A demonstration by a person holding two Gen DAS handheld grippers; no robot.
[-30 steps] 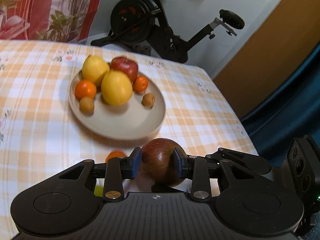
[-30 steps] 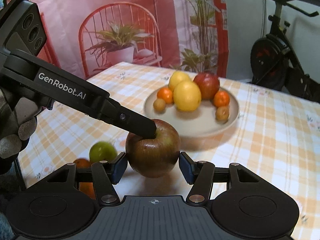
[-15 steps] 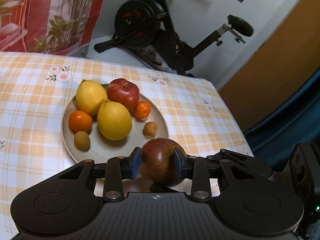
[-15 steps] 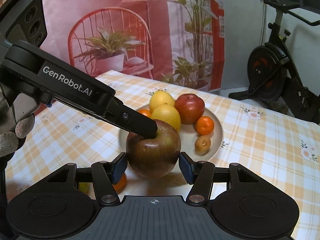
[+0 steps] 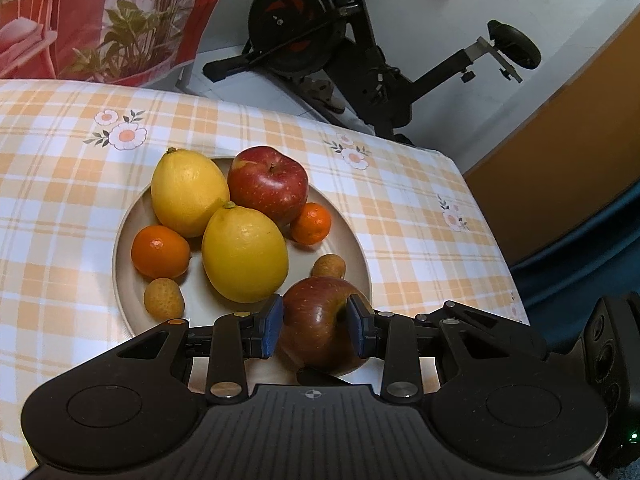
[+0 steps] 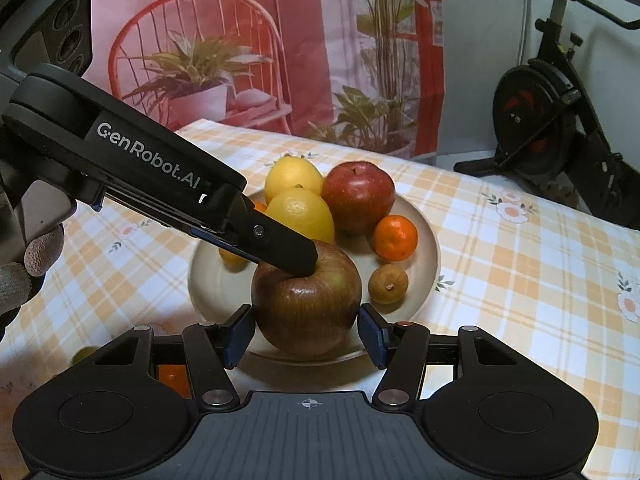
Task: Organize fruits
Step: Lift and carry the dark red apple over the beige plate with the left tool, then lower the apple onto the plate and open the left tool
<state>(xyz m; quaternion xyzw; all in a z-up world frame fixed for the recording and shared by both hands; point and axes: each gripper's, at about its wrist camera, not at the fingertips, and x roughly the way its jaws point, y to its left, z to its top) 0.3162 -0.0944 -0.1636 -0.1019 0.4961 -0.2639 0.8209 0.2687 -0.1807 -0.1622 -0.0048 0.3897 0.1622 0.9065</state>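
My left gripper [image 5: 316,330] is shut on a dark red apple [image 5: 320,326] and holds it over the near rim of the beige plate [image 5: 124,240]. The plate holds two lemons [image 5: 244,254], a red apple [image 5: 268,184], two tangerines [image 5: 160,252] and two small brown fruits [image 5: 164,298]. In the right wrist view the left gripper's finger [image 6: 280,246] sits on top of the held apple [image 6: 306,300]. My right gripper [image 6: 306,338] is open, its pads on either side of that apple with a gap on each side.
The plate stands on an orange checked tablecloth [image 5: 420,220]. A green fruit [image 6: 82,354] and an orange fruit [image 6: 172,378] lie on the cloth near the right gripper. An exercise bike [image 5: 340,40] stands behind the table. The table's right edge [image 5: 492,232] is close.
Both grippers have moved forward with the dark apple, from over the cloth to over the plate's near rim. The left gripper's hold is unchanged.
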